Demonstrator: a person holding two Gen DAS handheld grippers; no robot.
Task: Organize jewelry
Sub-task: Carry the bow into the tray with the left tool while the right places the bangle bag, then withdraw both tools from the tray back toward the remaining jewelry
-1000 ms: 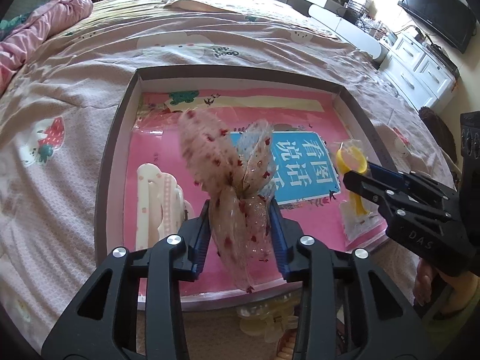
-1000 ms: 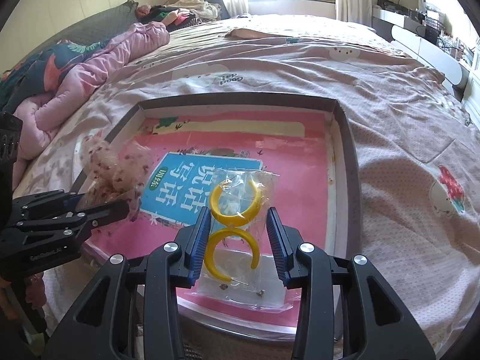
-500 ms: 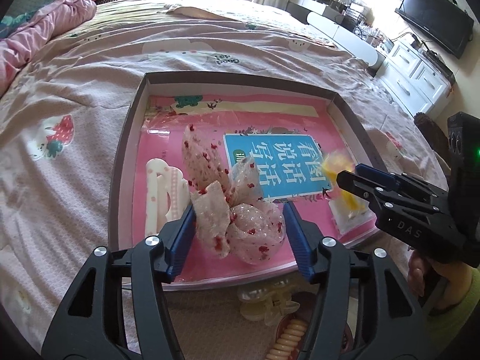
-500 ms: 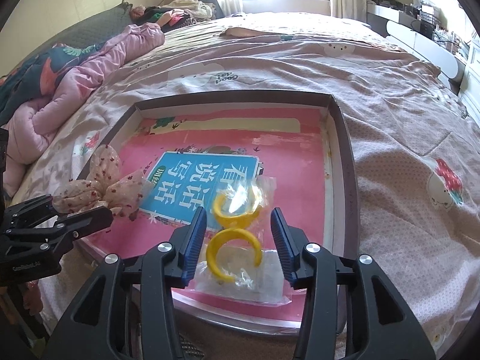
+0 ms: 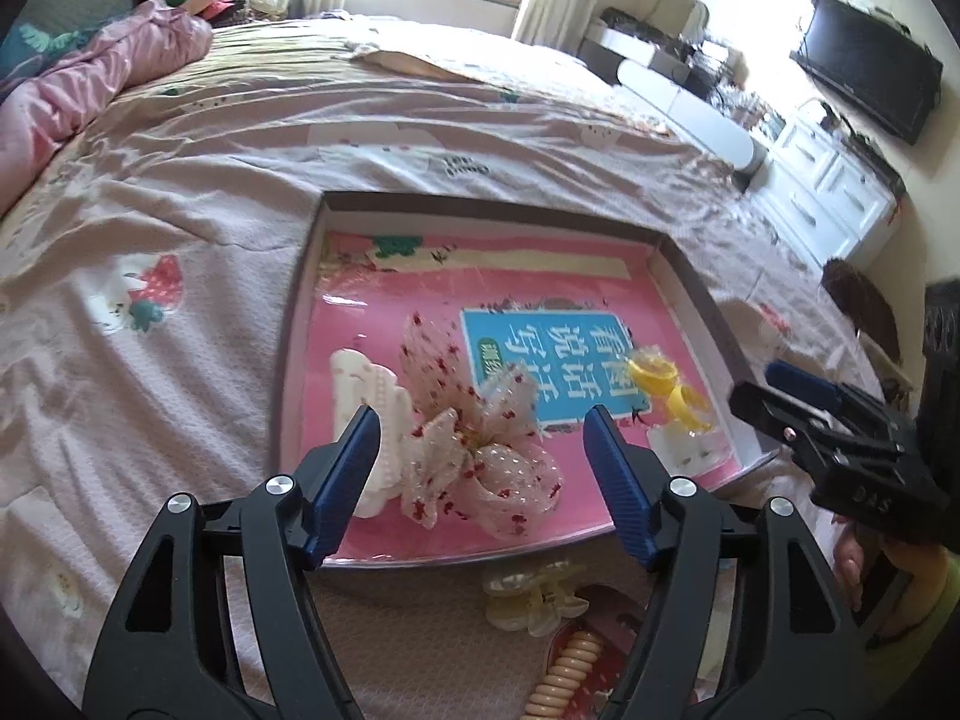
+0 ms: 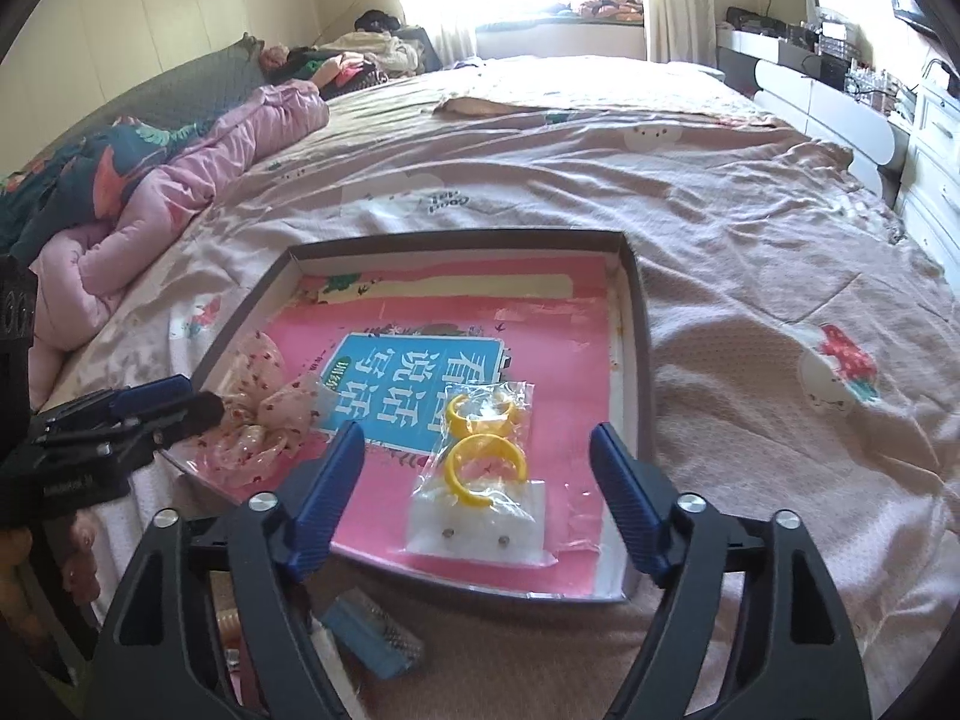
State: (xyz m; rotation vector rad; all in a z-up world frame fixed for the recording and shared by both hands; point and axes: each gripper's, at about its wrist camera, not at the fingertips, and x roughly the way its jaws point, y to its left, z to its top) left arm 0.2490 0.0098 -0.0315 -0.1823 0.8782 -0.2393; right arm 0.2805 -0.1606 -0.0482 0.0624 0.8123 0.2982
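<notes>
So both grippers are empty here. The left gripper point(image 5: 480, 441) has its jaws spread wide, and the dotted mesh hair bow point(image 5: 474, 450) sits on the pink book right between and just past them, not touched by either jaw. Just off the left jaw there's a cream hair clip point(image 5: 366, 402) lying flat, partly tucked behind that jaw's tip.

The right gripper point(image 6: 477, 459) is wide too, with the clear bag of yellow rings point(image 6: 483, 468) lying flat straight ahead between its jaws, again no contact that I can see. Everything's inside the shallow box point(image 6: 636, 324), which sits on the bed point(image 6: 750, 228) with its pinkish bedspread.

The pink book point(image 6: 558, 372) covers most of the box floor, blue label in the middle, just beyond both sets of jaws.

Nearer than the left jaws, outside the box, there's a pale claw clip point(image 5: 534, 594) and a beige spiral hair tie point(image 5: 567, 672). Under the right jaws, a blue thing with bristles point(image 6: 372, 636), can't tell what exactly.
</notes>
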